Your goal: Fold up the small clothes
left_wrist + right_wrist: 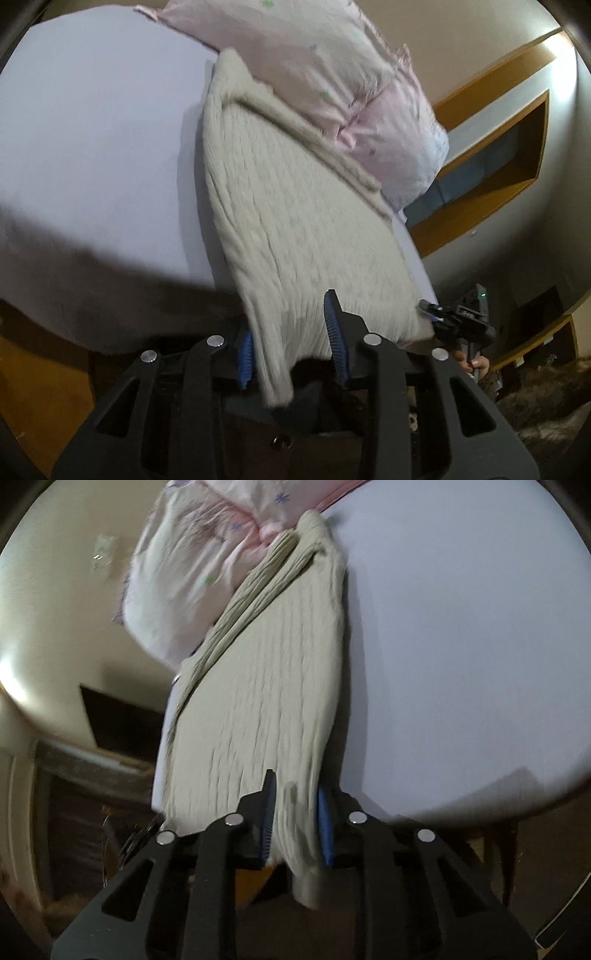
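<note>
A beige cable-knit garment [295, 229] lies on a pale lilac table [103, 147], its near edge hanging off the table's front. My left gripper [291, 332] has one corner of that edge between its blue pads, jaws set wide with the cloth draped through. My right gripper [295, 812] has the other corner of the beige garment [266, 686] between its pads, jaws narrower. The right gripper also shows in the left wrist view [439, 314] at the garment's right corner. The frames are motion-blurred.
A pink patterned garment [332, 81] is heaped at the far end of the table, touching the beige one; it also shows in the right wrist view [192, 576]. Wooden wall shelves [491, 155] stand to the right. The lilac tabletop [461, 646] stretches beside the garment.
</note>
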Action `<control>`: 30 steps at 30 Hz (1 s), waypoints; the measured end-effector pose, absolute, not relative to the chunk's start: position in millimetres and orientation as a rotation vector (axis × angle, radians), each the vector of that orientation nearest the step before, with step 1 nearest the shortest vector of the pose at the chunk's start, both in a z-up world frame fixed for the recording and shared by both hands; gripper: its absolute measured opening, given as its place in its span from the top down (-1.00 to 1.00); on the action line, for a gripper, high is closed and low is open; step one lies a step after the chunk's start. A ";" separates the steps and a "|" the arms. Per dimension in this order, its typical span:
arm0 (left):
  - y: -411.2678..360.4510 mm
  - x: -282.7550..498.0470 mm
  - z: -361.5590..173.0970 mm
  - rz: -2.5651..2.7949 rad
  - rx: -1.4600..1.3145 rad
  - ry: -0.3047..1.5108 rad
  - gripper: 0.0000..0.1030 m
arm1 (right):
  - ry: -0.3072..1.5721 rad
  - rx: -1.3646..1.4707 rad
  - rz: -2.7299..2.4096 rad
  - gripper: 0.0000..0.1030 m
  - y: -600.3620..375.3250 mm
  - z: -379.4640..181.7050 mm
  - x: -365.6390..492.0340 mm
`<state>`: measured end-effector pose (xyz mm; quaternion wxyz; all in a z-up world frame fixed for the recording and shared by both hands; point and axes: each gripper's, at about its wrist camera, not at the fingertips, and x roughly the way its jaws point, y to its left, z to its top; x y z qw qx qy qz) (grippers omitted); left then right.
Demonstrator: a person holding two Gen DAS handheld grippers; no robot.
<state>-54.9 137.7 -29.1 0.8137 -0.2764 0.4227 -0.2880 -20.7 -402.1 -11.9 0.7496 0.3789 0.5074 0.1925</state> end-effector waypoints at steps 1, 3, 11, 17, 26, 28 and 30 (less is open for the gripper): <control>134.7 -56.0 -31.9 -0.615 -0.587 0.914 0.33 | 1.113 0.830 0.434 0.70 -402.6 -12.7 -25.6; 128.6 -54.8 -34.7 -0.632 -0.594 0.932 0.62 | 1.129 0.827 0.469 0.85 -398.8 -15.0 -30.4; 118.7 12.7 57.1 -0.615 -0.476 0.757 0.84 | 0.854 0.837 0.624 0.87 -388.5 64.6 43.8; 118.1 173.8 72.6 -0.367 -0.404 0.711 0.85 | 0.726 0.939 0.440 0.87 -404.5 63.1 179.2; 120.0 305.7 31.1 -0.191 -0.376 0.812 0.85 | 0.787 1.133 0.157 0.87 -418.3 -14.3 265.4; 125.4 306.7 31.1 -0.205 -0.391 0.817 0.85 | 0.774 1.156 0.141 0.86 -413.7 -17.3 273.4; 135.5 303.9 37.0 -0.239 -0.433 0.818 0.85 | 0.794 1.205 0.103 0.75 -412.8 -25.9 284.5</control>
